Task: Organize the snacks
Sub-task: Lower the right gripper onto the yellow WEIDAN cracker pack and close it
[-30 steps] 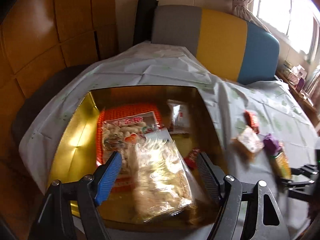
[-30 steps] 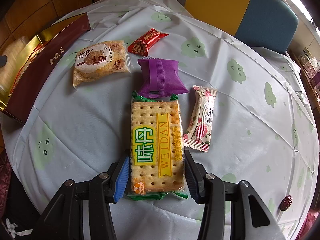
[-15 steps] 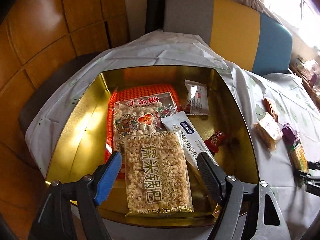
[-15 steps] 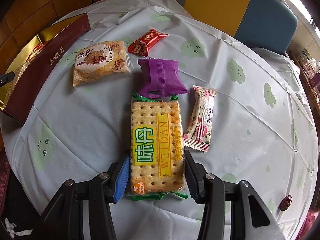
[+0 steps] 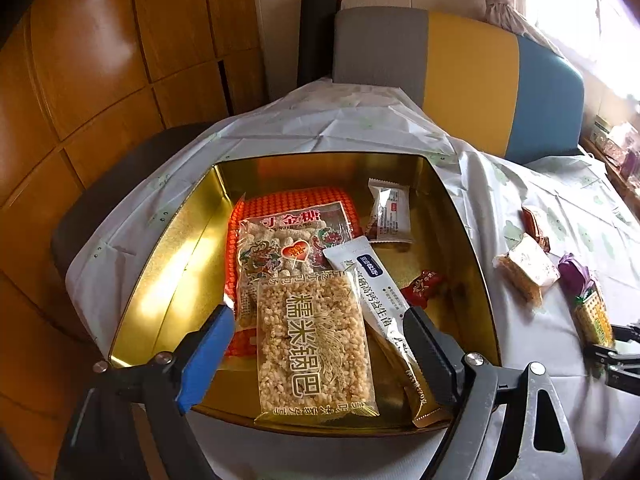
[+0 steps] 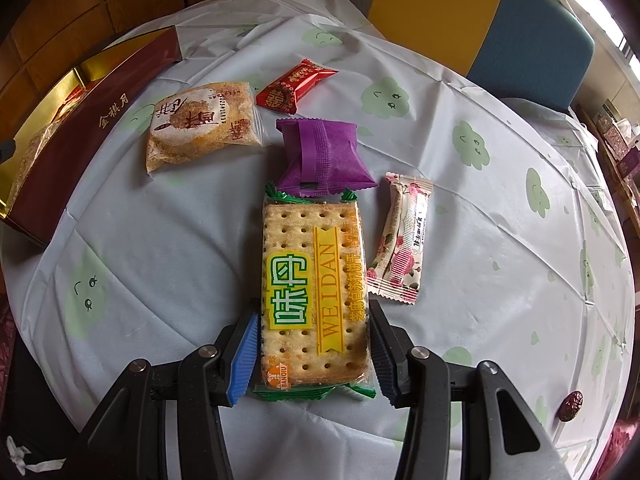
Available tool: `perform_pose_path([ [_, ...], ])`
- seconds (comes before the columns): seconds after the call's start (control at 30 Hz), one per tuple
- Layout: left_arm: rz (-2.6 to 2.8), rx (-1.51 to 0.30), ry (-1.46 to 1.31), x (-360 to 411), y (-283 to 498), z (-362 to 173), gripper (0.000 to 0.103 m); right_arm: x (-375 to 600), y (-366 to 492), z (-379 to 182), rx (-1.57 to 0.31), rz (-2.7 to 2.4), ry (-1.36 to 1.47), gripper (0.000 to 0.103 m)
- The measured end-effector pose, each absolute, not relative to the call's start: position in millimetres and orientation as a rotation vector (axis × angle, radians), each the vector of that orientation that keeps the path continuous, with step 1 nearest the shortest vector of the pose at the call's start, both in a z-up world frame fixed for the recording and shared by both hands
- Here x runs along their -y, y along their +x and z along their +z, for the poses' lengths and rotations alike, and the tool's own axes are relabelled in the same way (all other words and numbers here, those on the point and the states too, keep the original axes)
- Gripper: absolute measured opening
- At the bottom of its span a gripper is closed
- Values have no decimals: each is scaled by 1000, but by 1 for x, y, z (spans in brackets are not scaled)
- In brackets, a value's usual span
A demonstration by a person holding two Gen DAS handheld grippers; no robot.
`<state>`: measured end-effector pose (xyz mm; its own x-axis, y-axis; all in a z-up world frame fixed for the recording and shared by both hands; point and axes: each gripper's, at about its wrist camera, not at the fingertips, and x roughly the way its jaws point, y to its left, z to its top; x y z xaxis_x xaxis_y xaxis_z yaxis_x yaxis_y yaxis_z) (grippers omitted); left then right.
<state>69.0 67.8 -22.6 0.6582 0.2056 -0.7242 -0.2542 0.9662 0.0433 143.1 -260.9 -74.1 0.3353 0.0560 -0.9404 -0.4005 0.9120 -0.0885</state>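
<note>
Snacks are about half sorted as far as I can tell. The left claw (image 5: 318, 336) hangs wide over the gold tin (image 5: 168, 276), its jaws having just been opening, and the puffed rice pack (image 5: 314, 344) lies loose between them with no pad pressing on it, so I'd call that one dropped off. Further into the tin there's a bag of peanut candy (image 5: 280, 252) on an orange pack, a long white sachet (image 5: 376, 292), a small white pouch (image 5: 390, 216) and a little red candy (image 5: 424, 286). The right claw (image 6: 314, 354) sits narrow around the cracker pack (image 6: 312, 292) with both pads against its sides, while the pack lies flat on the table (image 6: 500, 240). Beyond it, not yet boxed: a purple pouch (image 6: 320, 156) touching the crackers' far end, a floral stick pack (image 6: 402, 236) just beside them, a crumbly cake pack (image 6: 200, 124), a red candy pack (image 6: 294, 86), and a lone date (image 6: 570, 406) near the edge. So five wrapped things left, I reckon, crackers going next.
</note>
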Motion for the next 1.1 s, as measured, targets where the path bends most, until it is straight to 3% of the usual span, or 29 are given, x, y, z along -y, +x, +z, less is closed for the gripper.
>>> perform_pose_path([
  [0.37,250,-808,-75,-66,64,-20,103,260,143,-75,-1184,305,-344,49],
  [0.9,382,-742,-30,-86,52,-11,103,263,139,-71,-1223,278,-268,48],
  [1.1,402,-723,-73,-97,48,-8,103,265,132,-58,-1242,319,-107,48],
])
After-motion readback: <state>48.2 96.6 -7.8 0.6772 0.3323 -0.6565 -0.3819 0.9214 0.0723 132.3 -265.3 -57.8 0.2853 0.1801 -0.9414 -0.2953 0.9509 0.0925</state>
